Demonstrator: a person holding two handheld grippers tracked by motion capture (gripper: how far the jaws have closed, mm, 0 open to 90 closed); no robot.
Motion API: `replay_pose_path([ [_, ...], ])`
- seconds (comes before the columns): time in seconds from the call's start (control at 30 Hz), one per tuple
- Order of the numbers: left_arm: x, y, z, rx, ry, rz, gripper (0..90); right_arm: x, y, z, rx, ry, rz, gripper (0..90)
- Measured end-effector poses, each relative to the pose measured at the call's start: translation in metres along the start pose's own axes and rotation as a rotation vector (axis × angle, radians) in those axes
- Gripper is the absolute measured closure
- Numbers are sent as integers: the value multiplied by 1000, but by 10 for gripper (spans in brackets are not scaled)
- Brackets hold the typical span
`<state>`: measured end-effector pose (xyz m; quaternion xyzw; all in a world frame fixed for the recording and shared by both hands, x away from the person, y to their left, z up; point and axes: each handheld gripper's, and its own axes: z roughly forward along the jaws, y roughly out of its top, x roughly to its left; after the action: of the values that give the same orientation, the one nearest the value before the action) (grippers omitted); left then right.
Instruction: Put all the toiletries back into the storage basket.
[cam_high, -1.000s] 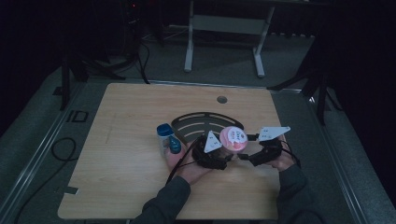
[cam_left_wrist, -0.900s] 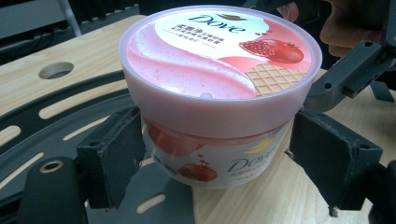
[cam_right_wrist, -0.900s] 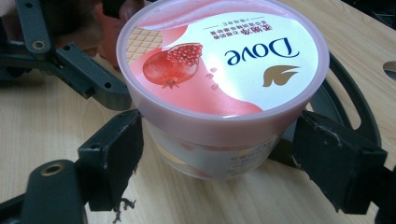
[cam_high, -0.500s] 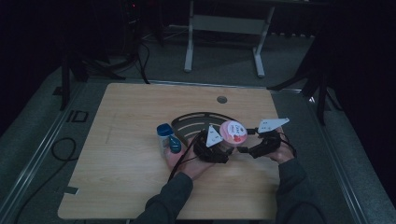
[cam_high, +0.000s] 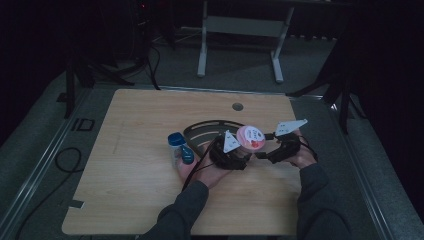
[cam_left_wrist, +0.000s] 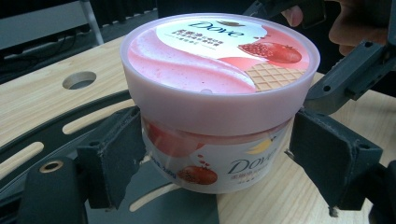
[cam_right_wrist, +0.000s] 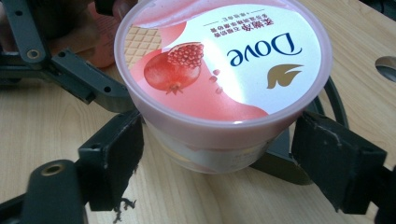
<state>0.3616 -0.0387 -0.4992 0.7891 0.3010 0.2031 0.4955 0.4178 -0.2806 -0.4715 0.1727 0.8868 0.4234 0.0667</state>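
Centrally in the high view, your left gripper (cam_high: 239, 150) clamped the tub (cam_high: 250, 136) below its lid (cam_left_wrist: 219, 60); your right gripper (cam_high: 263, 152) bracketed it too, contact unclear.

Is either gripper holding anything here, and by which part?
The left gripper holds the pink Dove jar by its body, just under the lid. The right gripper has its jaws around the jar too; firm contact cannot be told.
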Motion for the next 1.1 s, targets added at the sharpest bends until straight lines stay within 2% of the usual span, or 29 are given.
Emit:
replay_pose_path([
  [0.13,4,1,3,-9,6,-14,178,-4,1,-1,-1,-9,2,222],
  [0.43,7,8,8,-14,26,1,178,-13,5,-2,-4,-14,11,225],
  [0.87,12,6,22,-4,46,-13,178,-27,5,5,30,-12,34,230],
  [1.1,18,6,23,-9,57,-28,180,-31,13,8,55,-16,31,230],
])
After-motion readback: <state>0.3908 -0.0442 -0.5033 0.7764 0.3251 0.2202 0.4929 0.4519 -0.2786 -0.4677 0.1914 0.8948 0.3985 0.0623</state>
